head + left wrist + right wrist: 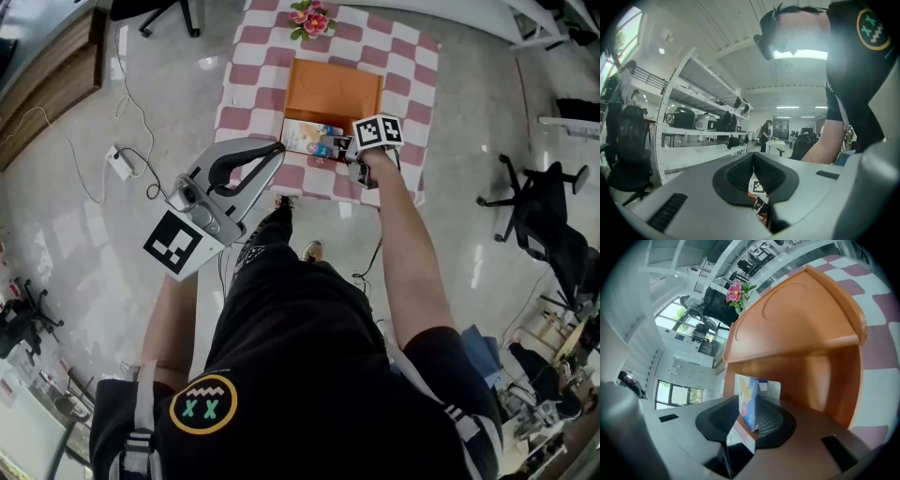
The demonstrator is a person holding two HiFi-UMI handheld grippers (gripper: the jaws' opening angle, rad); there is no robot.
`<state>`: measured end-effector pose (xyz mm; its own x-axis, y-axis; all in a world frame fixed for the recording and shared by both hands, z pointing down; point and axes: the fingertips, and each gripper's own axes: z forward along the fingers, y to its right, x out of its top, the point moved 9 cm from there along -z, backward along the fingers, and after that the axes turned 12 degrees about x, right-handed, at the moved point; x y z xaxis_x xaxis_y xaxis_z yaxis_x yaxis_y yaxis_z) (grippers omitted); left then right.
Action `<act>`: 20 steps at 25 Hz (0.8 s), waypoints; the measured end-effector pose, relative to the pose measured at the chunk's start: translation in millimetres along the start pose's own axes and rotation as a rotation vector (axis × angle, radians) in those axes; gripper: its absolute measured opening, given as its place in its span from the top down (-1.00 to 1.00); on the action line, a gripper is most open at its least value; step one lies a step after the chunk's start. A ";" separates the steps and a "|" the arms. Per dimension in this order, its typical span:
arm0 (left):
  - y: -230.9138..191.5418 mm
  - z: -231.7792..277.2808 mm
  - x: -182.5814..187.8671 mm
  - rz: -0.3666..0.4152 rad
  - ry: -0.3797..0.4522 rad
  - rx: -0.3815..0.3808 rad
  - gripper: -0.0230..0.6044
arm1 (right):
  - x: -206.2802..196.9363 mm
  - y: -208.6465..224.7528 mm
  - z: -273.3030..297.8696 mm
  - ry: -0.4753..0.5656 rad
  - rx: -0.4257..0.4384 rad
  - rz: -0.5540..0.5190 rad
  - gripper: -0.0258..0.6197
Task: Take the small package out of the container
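An orange container (333, 89) lies open on the checkered table (251, 67). At its near end lies the small package (314, 138), light blue and white with a printed picture. My right gripper (345, 150) reaches into that end from the right. In the right gripper view the package (746, 399) stands edge-on between the dark pads, my right gripper (746, 405) is shut on it, and the container's orange wall (797, 333) rises behind. My left gripper (279, 148) is held up near the table's front edge, shut and holding nothing. In its own view the left gripper (753, 157) points out into the room.
A pot of pink flowers (312, 19) stands at the table's far edge, behind the container. On the floor to the left lie a power strip and cables (120, 161). A black office chair (539, 206) stands to the right. Shelving (693, 117) fills the left gripper view.
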<state>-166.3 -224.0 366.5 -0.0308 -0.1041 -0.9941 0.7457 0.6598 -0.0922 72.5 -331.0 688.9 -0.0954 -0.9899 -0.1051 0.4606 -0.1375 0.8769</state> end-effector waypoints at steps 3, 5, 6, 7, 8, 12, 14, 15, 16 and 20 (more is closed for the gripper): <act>2.2 -0.1 -0.3 0.000 -0.005 0.000 0.86 | -2.5 1.4 -5.1 0.026 -0.005 -0.011 0.84; 3.0 -0.4 -0.5 0.002 -0.006 0.000 0.87 | -3.7 -1.1 -5.8 0.036 0.012 -0.020 0.84; 3.5 -0.5 -0.5 0.003 -0.005 -0.002 0.86 | -3.5 -2.8 -5.7 0.037 0.016 -0.028 0.85; 4.1 -0.5 -0.3 0.005 -0.004 -0.004 0.87 | -3.1 -4.7 -5.6 0.037 0.018 -0.036 0.85; 5.0 -0.3 0.1 0.007 -0.002 -0.006 0.86 | -2.7 -6.6 -5.9 0.039 0.019 -0.045 0.85; 10.2 0.4 3.0 0.008 0.002 -0.014 0.87 | -2.4 -15.5 -14.1 0.064 0.031 -0.079 0.86; 11.9 0.3 4.1 0.009 0.004 -0.017 0.87 | -3.0 -20.8 -21.7 0.077 0.033 -0.103 0.86; 12.9 0.2 4.6 0.010 0.005 -0.018 0.87 | -3.5 -23.4 -26.1 0.084 0.033 -0.116 0.86; 14.1 0.3 5.3 0.011 0.006 -0.021 0.87 | -4.0 -26.1 -31.1 0.093 0.031 -0.129 0.86; 20.6 1.0 7.8 0.018 0.020 -0.034 0.87 | -6.0 -39.2 -51.6 0.140 0.027 -0.180 0.86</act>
<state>-150.4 -212.0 357.0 -0.0311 -0.0773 -0.9965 0.7235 0.6861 -0.0758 100.5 -321.5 630.9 -0.0492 -0.9449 -0.3236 0.4229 -0.3132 0.8503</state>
